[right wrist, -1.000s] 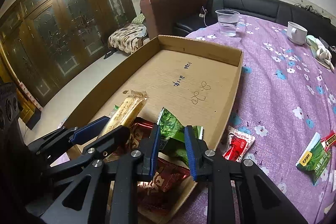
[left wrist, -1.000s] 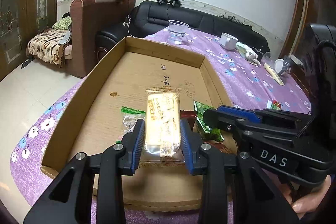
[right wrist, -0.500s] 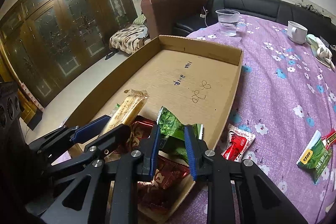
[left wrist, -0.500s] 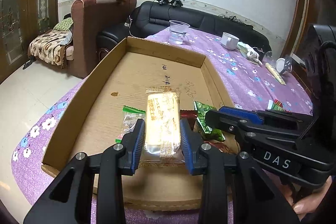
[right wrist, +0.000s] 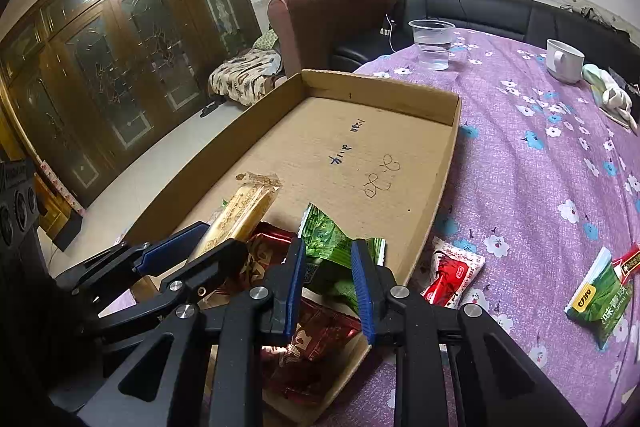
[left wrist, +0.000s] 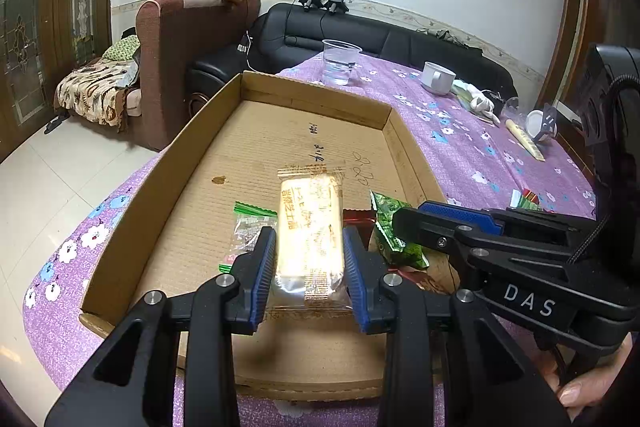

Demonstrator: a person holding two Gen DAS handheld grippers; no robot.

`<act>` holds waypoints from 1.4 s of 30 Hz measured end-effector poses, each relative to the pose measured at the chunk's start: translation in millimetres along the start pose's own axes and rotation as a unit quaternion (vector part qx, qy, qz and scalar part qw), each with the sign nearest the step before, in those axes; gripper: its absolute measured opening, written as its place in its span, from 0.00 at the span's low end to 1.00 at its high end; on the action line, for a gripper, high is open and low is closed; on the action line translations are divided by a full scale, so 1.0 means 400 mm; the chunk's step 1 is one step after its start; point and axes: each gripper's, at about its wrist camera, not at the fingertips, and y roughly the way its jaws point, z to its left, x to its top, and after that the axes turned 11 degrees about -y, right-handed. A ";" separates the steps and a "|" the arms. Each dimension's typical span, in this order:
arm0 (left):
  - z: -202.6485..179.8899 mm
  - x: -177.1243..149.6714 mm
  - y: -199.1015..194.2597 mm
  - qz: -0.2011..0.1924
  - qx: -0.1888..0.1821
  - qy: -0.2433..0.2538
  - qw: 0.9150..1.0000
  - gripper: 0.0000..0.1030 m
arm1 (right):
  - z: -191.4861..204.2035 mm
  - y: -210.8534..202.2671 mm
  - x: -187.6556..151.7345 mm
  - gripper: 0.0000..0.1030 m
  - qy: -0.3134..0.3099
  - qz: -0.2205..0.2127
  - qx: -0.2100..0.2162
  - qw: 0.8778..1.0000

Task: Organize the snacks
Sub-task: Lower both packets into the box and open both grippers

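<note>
1. In the left wrist view we see our left gripper (left wrist: 310, 267) at lower centre, its blue pads clamped on the sides of a clear-wrapped yellow biscuit bar (left wrist: 310, 227); the bar sits over the near end of the shallow cardboard tray (left wrist: 160, 183).
2. In the right wrist view our right gripper (right wrist: 329, 287) at lower centre is closed on a crumpled green snack packet (right wrist: 332, 239); the packet is over the tray's near right corner, above a dark red packet (right wrist: 316, 335) lying on the tray floor.
3. Left of the bar in the left wrist view, a small clear packet with a green edge (left wrist: 250, 223) lies in the tray.
4. On the purple flowered tablecloth (right wrist: 540, 167), right of the tray, a red-and-white sachet (right wrist: 452, 275) lies just beside the tray wall; a green packet (right wrist: 600, 299) lies well apart at the right edge.
5. At the table's far end stand a clear plastic cup (right wrist: 434, 43) and a white mug (right wrist: 564, 61).
</note>
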 end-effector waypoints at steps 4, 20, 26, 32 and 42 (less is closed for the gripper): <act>0.000 0.000 0.000 0.000 0.000 0.000 1.000 0.31 | 0.000 0.000 0.000 0.23 -0.001 0.000 0.000 1.000; 0.001 0.003 -0.003 -0.001 -0.001 0.002 1.000 0.31 | 0.002 -0.005 0.000 0.26 0.000 -0.002 0.000 1.000; 0.001 0.004 -0.004 -0.003 0.000 0.003 1.000 0.31 | 0.002 -0.005 0.000 0.27 0.000 -0.002 0.000 1.000; 0.000 0.004 -0.004 -0.004 0.000 0.003 1.000 0.32 | 0.003 -0.007 0.000 0.30 0.000 -0.007 0.002 1.000; 0.002 0.005 -0.009 -0.010 0.001 0.003 1.000 0.37 | -0.003 -0.026 0.002 0.38 0.008 -0.026 0.005 1.000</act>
